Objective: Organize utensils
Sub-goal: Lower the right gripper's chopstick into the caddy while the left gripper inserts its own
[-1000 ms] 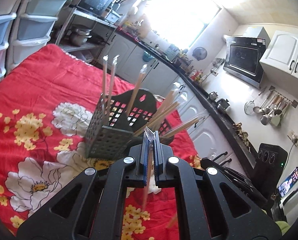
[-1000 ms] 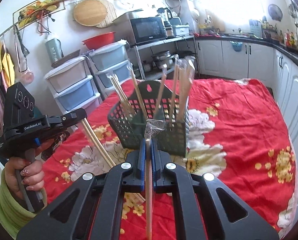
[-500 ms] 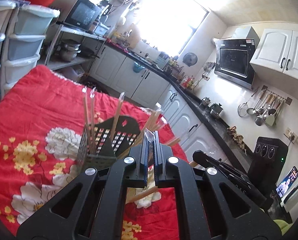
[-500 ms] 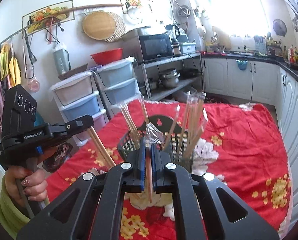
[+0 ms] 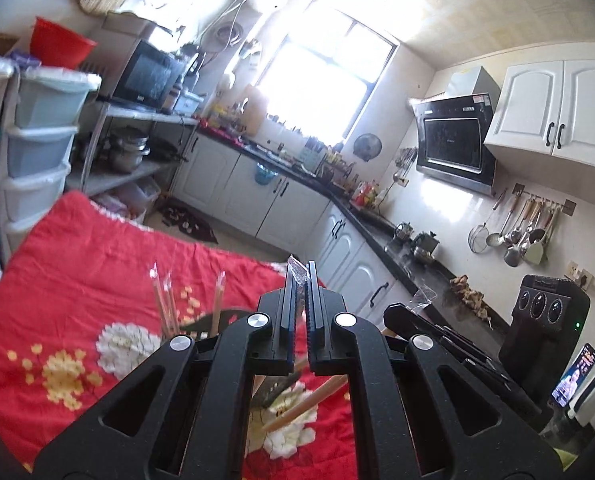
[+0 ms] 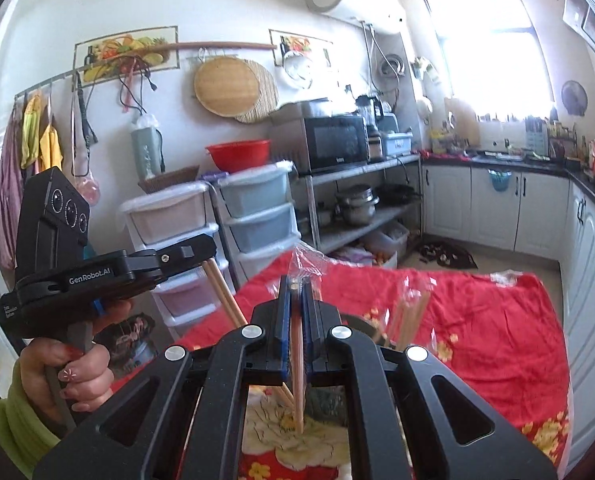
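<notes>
Left gripper (image 5: 302,280) and right gripper (image 6: 296,292) each clamping wrapped chopsticks (image 6: 297,360); slick wrapper risking slipping, missing basket (image 6: 329,400).

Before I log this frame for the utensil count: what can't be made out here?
- Black basket, left wrist view: mostly hidden behind the left tool, so its contents can't be counted.
- Basket, right wrist view: the right tool covers it; only wrapped chopsticks stick out, blurred.
- Chopstick in the right tool: its lower end is hidden.
- Wrapper in the left tool: contents unseen.
</notes>
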### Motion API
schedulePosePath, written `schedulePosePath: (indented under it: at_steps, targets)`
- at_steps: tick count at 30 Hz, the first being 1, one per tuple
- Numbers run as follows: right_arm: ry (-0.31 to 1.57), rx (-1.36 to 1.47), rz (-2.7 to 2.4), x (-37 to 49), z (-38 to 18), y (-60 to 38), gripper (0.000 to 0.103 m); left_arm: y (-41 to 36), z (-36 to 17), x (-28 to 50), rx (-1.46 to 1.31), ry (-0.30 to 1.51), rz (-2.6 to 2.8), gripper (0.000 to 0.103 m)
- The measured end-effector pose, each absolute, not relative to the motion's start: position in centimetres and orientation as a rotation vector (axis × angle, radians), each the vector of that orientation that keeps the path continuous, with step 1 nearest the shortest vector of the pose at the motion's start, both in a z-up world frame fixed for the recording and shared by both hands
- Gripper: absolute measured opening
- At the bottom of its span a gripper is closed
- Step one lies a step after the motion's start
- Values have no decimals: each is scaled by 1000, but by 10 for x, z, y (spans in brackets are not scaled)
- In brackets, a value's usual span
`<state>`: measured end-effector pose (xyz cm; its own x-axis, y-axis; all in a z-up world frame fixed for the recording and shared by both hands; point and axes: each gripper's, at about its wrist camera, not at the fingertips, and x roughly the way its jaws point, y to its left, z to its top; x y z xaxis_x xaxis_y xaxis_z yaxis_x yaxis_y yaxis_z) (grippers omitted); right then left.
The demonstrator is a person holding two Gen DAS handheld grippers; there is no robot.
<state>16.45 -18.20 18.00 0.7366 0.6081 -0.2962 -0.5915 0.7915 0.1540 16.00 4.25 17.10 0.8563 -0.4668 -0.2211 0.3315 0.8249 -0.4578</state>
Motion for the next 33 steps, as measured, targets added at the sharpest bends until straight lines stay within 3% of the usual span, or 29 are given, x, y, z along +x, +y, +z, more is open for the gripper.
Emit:
schedulePosePath:
  at_steps: [19, 33]
  targets:
    - [226, 55, 618, 203, 231, -167, 5, 65, 232, 182, -378, 192, -330, 2]
    - [233, 82, 581, 239, 209, -159, 5, 59, 195, 210, -362, 259, -321, 2]
